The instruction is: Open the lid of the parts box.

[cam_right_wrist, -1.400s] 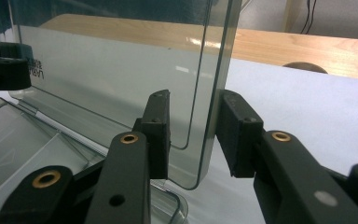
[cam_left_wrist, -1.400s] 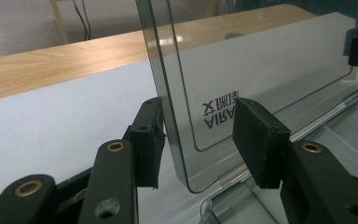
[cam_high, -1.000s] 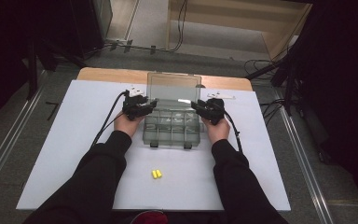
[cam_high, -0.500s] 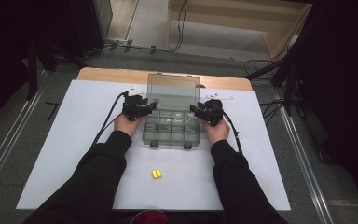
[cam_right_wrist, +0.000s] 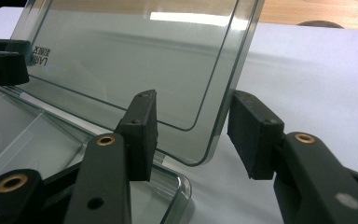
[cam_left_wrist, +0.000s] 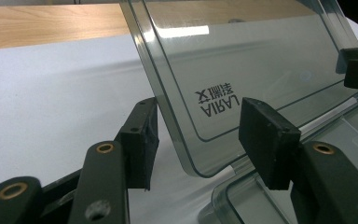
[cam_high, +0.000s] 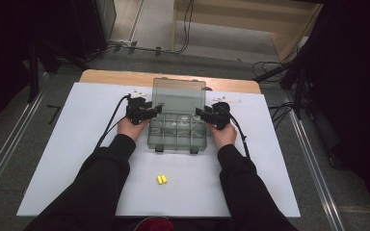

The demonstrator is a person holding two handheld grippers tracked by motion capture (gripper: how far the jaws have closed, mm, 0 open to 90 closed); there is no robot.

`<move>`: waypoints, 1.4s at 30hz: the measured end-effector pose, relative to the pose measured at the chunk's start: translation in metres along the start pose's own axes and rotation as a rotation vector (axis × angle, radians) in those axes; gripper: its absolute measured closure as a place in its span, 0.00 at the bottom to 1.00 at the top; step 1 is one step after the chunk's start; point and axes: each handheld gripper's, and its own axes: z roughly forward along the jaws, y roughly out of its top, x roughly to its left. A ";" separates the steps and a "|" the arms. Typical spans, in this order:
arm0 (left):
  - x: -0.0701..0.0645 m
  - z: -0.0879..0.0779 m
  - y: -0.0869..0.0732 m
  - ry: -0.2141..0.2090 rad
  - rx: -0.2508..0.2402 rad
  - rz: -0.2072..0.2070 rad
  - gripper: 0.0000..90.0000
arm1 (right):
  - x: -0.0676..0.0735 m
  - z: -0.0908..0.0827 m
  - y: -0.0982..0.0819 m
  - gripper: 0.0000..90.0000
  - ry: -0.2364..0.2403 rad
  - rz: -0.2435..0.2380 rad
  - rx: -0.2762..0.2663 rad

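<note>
The left gripper had its jaws apart, and they had just been opening; the lid's left edge stood between the pads with a visible gap on each side, so nothing was clamped. The right gripper mirrored this: jaws apart, just been opening, with the lid's right edge between its pads and clear of both.

Each gripper pointed inward, toward the other, at the rear corners of the box. The left hand and right hand lay low on the table, wrists just outside the box's side walls, forearms running back toward the person in dark sleeves. A cable trailed from each gripper along its forearm.

The lid, clear and tinted, stood raised from the box's rear hinge and leaned slightly away from the person. The box base, divided into compartments, lay just ahead of and between the two grippers.

Behind the hands, between the forearms, two small yellow pieces lay on the table, well apart from the box.
</note>
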 end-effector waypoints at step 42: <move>-0.005 -0.046 0.015 -0.091 0.089 -0.042 0.31 | 0.018 -0.051 0.012 0.29 0.176 -0.077 0.018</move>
